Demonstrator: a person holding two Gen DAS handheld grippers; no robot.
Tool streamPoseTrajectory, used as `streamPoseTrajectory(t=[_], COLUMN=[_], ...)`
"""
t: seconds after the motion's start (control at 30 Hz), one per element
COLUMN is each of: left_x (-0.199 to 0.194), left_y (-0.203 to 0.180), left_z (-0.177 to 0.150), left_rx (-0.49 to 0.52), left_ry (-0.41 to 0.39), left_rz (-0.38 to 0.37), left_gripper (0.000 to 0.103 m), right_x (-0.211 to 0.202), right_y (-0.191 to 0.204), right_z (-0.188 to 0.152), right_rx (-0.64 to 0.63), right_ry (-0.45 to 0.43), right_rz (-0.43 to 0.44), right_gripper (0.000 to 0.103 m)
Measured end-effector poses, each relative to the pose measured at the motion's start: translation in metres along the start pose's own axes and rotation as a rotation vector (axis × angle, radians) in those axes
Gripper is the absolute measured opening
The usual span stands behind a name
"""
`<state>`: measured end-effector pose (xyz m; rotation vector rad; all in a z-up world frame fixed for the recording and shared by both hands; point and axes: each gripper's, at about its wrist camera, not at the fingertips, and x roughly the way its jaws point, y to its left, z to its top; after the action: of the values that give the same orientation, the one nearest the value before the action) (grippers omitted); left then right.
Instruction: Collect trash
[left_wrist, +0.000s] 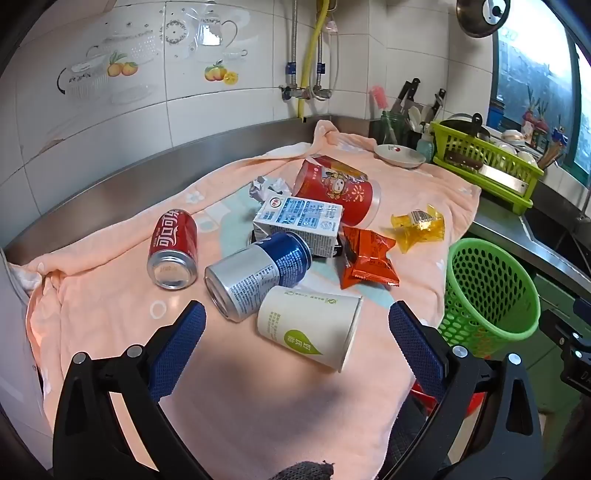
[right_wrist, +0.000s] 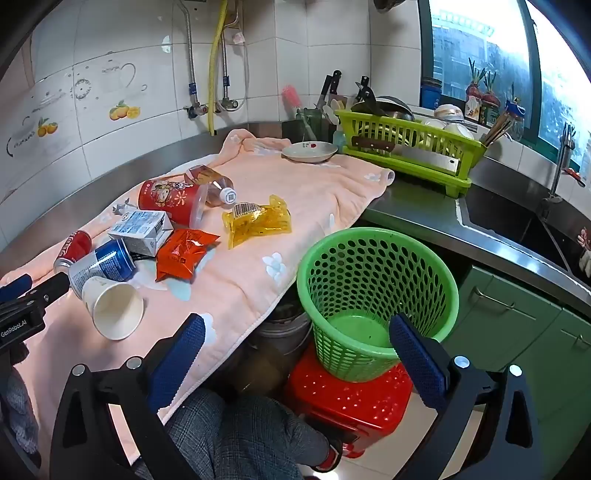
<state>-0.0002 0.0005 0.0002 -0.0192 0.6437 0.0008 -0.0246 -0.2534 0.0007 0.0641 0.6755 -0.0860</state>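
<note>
Trash lies on a pink towel (left_wrist: 258, 398): a red cola can (left_wrist: 173, 251), a blue and silver can (left_wrist: 255, 275), a tipped white paper cup (left_wrist: 306, 326), a milk carton (left_wrist: 299, 225), a red tub (left_wrist: 336, 192), an orange wrapper (left_wrist: 369, 260), a yellow wrapper (left_wrist: 419, 225) and crumpled paper (left_wrist: 269, 186). My left gripper (left_wrist: 296, 307) hovers open just short of the paper cup, holding nothing. My right gripper (right_wrist: 296, 320) is open and empty over the towel's edge, its right finger in front of the green perforated basket (right_wrist: 354, 354). A clear bottle (right_wrist: 212, 181) lies behind the tub.
The basket stands on a red stool (right_wrist: 351, 402) below the counter edge. A green dish rack (right_wrist: 406, 147), a plate (right_wrist: 310, 151) and knives fill the back corner, with a sink (right_wrist: 517, 229) to the right. A person's plaid-trousered leg (right_wrist: 236, 424) is below.
</note>
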Motion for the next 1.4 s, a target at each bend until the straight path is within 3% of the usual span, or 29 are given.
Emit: streamPoseTrajectory(t=[1.4], left_x=[0.0024], left_y=[0.0030], left_z=[0.0003], left_rx=[-0.012], left_ry=[0.010], left_rz=[0.016], left_gripper=[0.098], right_x=[0.0039], right_y=[0.0056], right_z=[0.0010], right_rx=[-0.005], right_ry=[0.012], right_rz=[0.014], right_gripper=[0.097])
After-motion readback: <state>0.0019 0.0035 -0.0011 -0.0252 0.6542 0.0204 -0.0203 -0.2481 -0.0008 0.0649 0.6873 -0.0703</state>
